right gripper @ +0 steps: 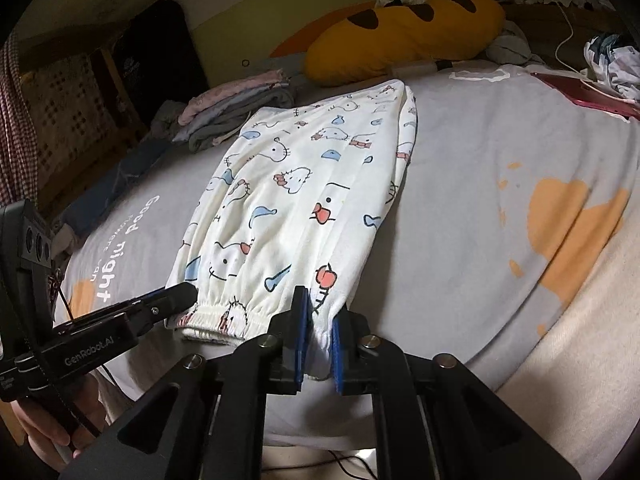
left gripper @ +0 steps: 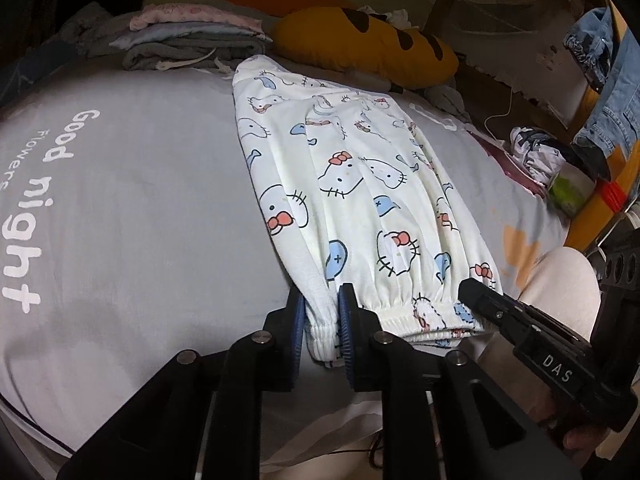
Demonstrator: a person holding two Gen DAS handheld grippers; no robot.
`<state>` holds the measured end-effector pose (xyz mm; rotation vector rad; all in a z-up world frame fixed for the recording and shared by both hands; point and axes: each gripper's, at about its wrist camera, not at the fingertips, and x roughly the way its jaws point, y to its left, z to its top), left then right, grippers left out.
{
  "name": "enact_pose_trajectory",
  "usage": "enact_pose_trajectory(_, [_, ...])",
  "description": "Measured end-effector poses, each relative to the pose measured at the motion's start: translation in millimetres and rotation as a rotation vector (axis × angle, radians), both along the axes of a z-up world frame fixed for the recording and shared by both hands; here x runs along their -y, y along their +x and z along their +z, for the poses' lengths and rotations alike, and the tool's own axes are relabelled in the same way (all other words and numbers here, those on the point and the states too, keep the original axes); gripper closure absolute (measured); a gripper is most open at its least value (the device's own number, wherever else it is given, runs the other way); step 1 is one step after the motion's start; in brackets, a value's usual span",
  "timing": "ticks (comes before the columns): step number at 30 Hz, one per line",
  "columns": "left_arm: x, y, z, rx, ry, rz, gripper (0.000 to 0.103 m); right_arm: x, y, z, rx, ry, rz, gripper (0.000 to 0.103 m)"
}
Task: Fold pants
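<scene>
Lying flat on the grey bedspread (left gripper: 132,208), lengthwise away from the cameras: white pants (left gripper: 360,200) printed with cartoon cats, blue whales and red bows, folded in half so one leg is covering the other, elastic waistband (left gripper: 404,320) nearest the near edge of the bed. Gripping the left end of that waistband: the left gripper (left gripper: 323,328), blue pads (left gripper: 345,320) pressing in from both sides with a bunched fold of fabric squeezed between them, jaws narrow and closed on the cloth. Gripping the opposite end of the waistband: the right gripper (right gripper: 319,340), blue pads (right gripper: 299,336) likewise pinching a gathered corner of the pants (right gripper: 296,200), jaws narrow. Showing in the left wrist view at the right corner of the waistband as a dark finger tip: the right gripper (left gripper: 478,290); showing in the right wrist view at the left corner: the left gripper (right gripper: 180,296). Reaching toward the far side of the bed: the leg cuffs, ending just short of a yellow bread-shaped pillow (right gripper: 404,36). Sitting to the left of the cuffs, near the pillow: a stack of folded clothes (left gripper: 192,40). Reading across the bedspread beside the pants: white lettering "Good night" (left gripper: 48,200). Resting at the far right of the bedspread: a pink flat object (right gripper: 584,92), with a crumpled cloth (right gripper: 612,64) just behind it.
</scene>
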<state>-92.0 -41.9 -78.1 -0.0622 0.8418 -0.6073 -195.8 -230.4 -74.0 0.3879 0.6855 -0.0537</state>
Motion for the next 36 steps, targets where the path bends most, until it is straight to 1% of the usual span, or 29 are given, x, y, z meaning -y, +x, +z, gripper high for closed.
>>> enact_pose_trajectory(2, [0, -6, 3, 0.038, 0.014, -0.001, 0.082, 1, -1, 2, 0.001, -0.015, -0.003, 0.092])
enact_pose_trajectory(4, [-1, -13, 6, 0.088, 0.038, 0.008, 0.069, 2, -1, 7, 0.005, -0.032, -0.003, 0.091])
enact_pose_trajectory(6, [-2, -18, 9, 0.131, 0.059, 0.023, 0.064, 7, -1, 12, 0.015, -0.047, -0.006, 0.091])
enact_pose_trajectory(10, [-6, -16, 15, 0.166, 0.07, 0.043, 0.064, 17, 0, 20, 0.02, -0.068, -0.014, 0.091])
enact_pose_trajectory(12, [-7, -11, 25, 0.206, 0.083, 0.043, 0.064, 26, 3, 30, 0.034, -0.077, -0.007, 0.091])
enact_pose_trajectory(14, [-8, -4, 42, 0.267, 0.104, 0.041, 0.062, 34, 8, 44, 0.067, -0.119, -0.008, 0.091])
enact_pose_trajectory(15, [-9, -1, 50, 0.295, 0.108, 0.044, 0.058, 40, 12, 57, 0.098, -0.155, -0.014, 0.09])
enact_pose_trajectory(16, [-9, 4, 59, 0.32, 0.108, 0.048, 0.054, 42, 14, 64, 0.116, -0.174, -0.018, 0.084])
enact_pose_trajectory(17, [-10, 10, 68, 0.344, 0.106, 0.052, 0.052, 47, 17, 74, 0.141, -0.194, -0.023, 0.08])
enact_pose_trajectory(18, [-10, 17, 78, 0.368, 0.11, 0.055, 0.05, 55, 21, 86, 0.178, -0.206, -0.029, 0.074])
enact_pose_trajectory(20, [-8, 32, 97, 0.438, 0.136, 0.081, 0.048, 65, 28, 103, 0.225, -0.209, -0.037, 0.073])
enact_pose_trajectory(22, [-6, 49, 117, 0.519, 0.138, 0.114, 0.045, 79, 37, 121, 0.29, -0.235, -0.063, 0.072])
enact_pose_trajectory(24, [1, 66, 133, 0.564, 0.141, 0.123, 0.045, 89, 50, 134, 0.317, -0.265, -0.074, 0.07])
enact_pose_trajectory(28, [17, 98, 167, 0.626, 0.105, 0.124, 0.045, 106, 86, 160, 0.331, -0.327, -0.082, 0.068])
enact_pose_trajectory(31, [24, 116, 201, 0.663, 0.01, 0.158, 0.045, 118, 116, 189, 0.36, -0.312, -0.088, 0.068])
enact_pose_trajectory(33, [35, 129, 220, 0.677, -0.014, 0.162, 0.045, 121, 131, 211, 0.406, -0.298, -0.093, 0.068])
enact_pose_trajectory(34, [42, 134, 228, 0.694, -0.02, 0.175, 0.045, 123, 141, 224, 0.43, -0.285, -0.085, 0.063])
enact_pose_trajectory(36, [55, 145, 238, 0.708, -0.032, 0.168, 0.045, 125, 160, 245, 0.453, -0.261, -0.056, 0.052])
